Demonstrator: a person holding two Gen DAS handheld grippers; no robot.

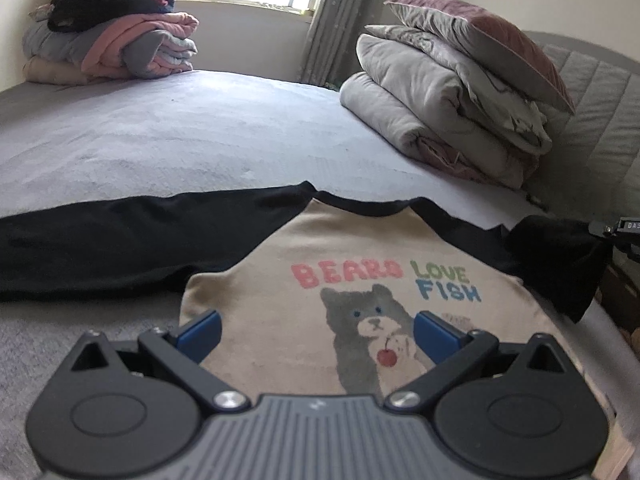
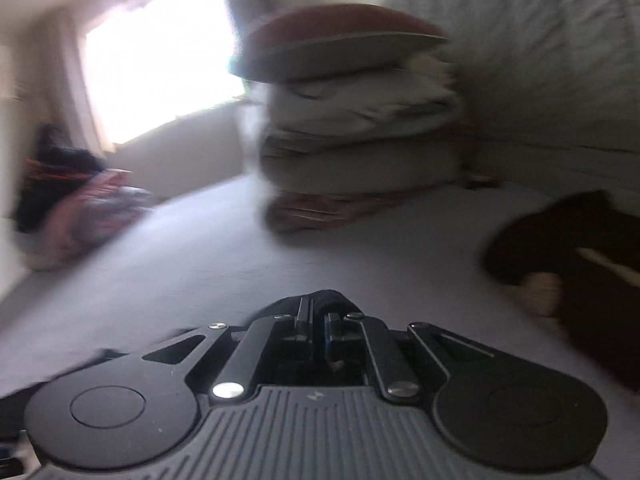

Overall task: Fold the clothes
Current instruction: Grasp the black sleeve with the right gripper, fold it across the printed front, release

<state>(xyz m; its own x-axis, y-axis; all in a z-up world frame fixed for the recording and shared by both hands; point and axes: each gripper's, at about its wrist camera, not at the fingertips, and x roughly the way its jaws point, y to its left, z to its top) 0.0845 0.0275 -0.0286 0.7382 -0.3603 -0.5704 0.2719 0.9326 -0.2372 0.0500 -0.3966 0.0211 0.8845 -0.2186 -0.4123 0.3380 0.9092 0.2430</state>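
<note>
On the bed (image 1: 168,132) the raglan shirt (image 1: 280,304) lies flat under my wide-open, empty left gripper (image 1: 316,330); my right gripper (image 2: 318,330) pinches its black right sleeve (image 1: 560,256), ready to fold across.

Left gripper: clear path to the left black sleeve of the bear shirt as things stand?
Probably yes. The left gripper hovers with jaws open and empty over the shirt; the left black sleeve lies flat on the bed with nothing on it. The right gripper is clamped on the other sleeve, off to the side.
</note>
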